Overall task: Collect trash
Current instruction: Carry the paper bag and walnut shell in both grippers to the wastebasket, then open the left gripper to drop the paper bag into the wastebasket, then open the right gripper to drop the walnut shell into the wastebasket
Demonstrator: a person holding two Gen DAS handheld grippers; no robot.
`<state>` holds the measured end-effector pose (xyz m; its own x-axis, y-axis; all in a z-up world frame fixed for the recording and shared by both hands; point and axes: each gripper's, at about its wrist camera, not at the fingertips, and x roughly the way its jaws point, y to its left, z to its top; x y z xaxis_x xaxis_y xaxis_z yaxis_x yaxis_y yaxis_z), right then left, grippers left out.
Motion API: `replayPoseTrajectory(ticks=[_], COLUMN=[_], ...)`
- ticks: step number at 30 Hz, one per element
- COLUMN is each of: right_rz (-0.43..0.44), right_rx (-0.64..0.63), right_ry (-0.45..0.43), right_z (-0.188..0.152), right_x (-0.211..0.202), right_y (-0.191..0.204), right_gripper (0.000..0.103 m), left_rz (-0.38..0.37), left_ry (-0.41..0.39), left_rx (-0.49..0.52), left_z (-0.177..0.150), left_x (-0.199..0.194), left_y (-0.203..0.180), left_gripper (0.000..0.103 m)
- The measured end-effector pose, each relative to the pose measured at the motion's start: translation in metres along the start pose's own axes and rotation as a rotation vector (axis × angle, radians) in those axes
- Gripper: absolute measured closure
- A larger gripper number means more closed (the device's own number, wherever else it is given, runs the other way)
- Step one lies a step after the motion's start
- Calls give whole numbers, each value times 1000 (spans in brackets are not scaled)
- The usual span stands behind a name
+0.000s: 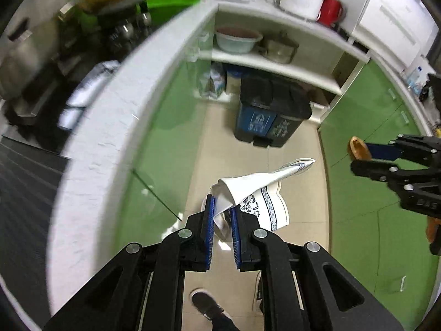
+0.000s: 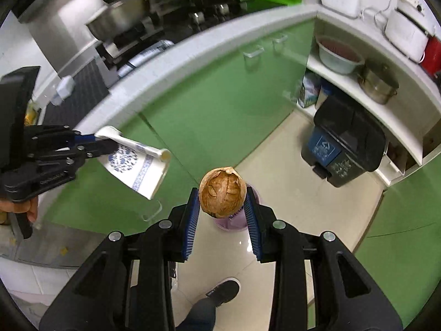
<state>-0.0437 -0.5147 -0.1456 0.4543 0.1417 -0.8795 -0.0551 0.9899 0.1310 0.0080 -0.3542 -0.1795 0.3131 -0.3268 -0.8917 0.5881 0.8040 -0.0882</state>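
Bright indoor light; fisheye warp; blurred edges.

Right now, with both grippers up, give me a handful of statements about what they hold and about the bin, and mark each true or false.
1. The left gripper is shut on a paper cup. True.
2. The right gripper is open and holds nothing. False: it is shut on a brown ball.
3. The bin stands on the floor under the shelf. True.
4. The bin's lids are open. False: both are down.
5. The cup is plain white. False: it has a blue pattern.
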Motion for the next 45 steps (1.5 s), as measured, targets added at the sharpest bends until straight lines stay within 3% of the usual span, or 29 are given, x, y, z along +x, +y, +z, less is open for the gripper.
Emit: replayPoseTrajectory(ticks=[10,16,22,23,24,26,45], right_rz=[-1,-2,3,3,4,4,36], right_rx=[64,109,131,132,132,133,85], right_ry=[26,54,80,81,82,81,89], right_z=[-37,-63,-76,-76,-76,-74,-54], right_x=[119,174,198,199,200,201,222], right_y=[-58,-80,-89,-89,-90,-88,-60], right_gripper=[71,71,71,71,71,71,71], left_rz=[-21,-33,-39,-38,-43,-63,-46], left_ry=[128,165,181,183,179,153,143], left_rx=[45,59,58,56,52,29,-11], left_z=[-24,-35,-35,-35,-34,-34,-49], left_x=[184,248,269,271,271,274,253], left_y=[-4,-2,0,1,2,3,28], left_gripper=[92,91,87,76,45,7,7])
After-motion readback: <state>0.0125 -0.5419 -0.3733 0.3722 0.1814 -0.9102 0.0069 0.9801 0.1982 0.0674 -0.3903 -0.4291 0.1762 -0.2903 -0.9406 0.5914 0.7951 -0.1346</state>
